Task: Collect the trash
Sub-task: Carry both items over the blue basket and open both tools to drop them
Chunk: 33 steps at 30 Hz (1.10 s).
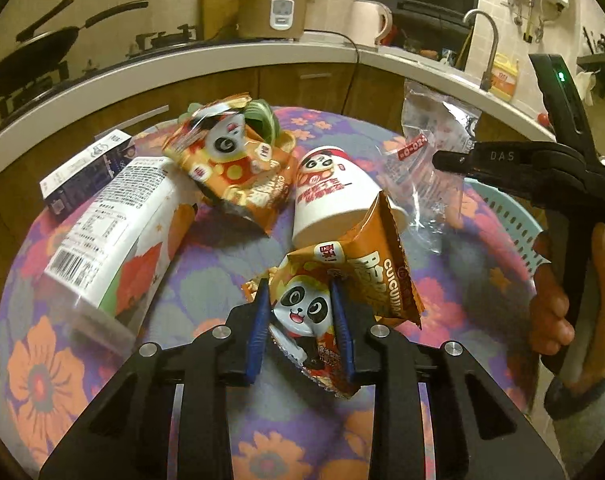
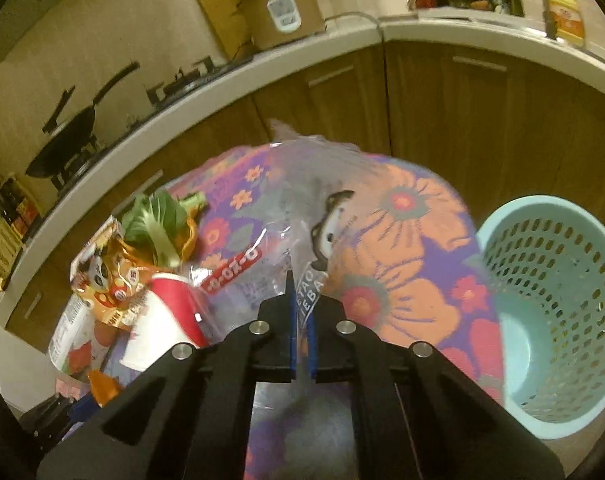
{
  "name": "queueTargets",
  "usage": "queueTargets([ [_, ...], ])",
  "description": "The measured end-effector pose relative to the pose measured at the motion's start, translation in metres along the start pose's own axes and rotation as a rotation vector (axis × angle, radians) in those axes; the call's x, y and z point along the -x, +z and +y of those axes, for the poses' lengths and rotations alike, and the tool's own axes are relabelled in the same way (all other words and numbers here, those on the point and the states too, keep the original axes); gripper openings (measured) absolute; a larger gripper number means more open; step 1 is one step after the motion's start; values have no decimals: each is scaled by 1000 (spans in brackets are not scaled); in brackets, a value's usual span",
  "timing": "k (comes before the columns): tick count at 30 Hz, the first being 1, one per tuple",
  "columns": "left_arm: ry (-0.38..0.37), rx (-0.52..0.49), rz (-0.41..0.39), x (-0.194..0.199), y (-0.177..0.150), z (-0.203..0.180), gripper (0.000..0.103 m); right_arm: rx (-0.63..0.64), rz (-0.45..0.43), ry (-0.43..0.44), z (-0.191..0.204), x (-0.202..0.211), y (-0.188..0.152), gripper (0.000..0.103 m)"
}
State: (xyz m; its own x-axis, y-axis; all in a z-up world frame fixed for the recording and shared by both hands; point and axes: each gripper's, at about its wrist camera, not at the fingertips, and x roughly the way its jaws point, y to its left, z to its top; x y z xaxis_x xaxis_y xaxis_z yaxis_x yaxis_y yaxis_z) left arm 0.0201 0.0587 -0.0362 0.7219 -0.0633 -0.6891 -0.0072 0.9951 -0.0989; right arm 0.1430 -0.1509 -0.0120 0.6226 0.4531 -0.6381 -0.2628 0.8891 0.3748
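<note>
My left gripper [image 1: 302,304] is shut on an orange panda snack wrapper [image 1: 354,280] and holds it over the flowered table. My right gripper [image 2: 301,300] is shut on a clear plastic bag [image 2: 302,208] with a red label, lifted above the table; in the left wrist view the right gripper [image 1: 442,159] holds the same clear bag [image 1: 426,160] at the right. On the table lie a second orange wrapper [image 1: 238,168] with green leaves, a red-and-white paper cup [image 1: 334,196] on its side, a white carton [image 1: 110,232] and a dark box [image 1: 86,172].
A light blue perforated basket [image 2: 554,304] stands at the table's right side. The round table has a flowered cloth [image 2: 414,280]. Behind run wooden cabinets and a counter with a rice cooker [image 1: 272,10], a kettle [image 1: 370,22], a pan and a sink tap.
</note>
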Motion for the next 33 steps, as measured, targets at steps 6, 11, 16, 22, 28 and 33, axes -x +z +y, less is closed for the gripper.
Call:
queueTargets([
  [6, -34, -22, -42, 17, 2, -18, 27, -44, -55, 10, -21, 30, 2, 2],
  [11, -69, -62, -74, 24, 16, -43, 27, -90, -103, -3, -48, 59, 3, 2],
  [16, -114, -123, -111, 24, 38, -82, 27, -134, -147, -49, -82, 84, 6, 2],
  [22, -166, -195, -114, 12, 61, -139, 27, -188, -166, -128, -134, 99, 6, 2],
  [28, -228, -263, -59, -19, 78, -202, 28, -295, -107, -199, -196, 97, 1, 2],
  [33, -244, -284, -1, -54, 82, -237, 28, -351, -33, -240, -236, 81, -8, 2],
])
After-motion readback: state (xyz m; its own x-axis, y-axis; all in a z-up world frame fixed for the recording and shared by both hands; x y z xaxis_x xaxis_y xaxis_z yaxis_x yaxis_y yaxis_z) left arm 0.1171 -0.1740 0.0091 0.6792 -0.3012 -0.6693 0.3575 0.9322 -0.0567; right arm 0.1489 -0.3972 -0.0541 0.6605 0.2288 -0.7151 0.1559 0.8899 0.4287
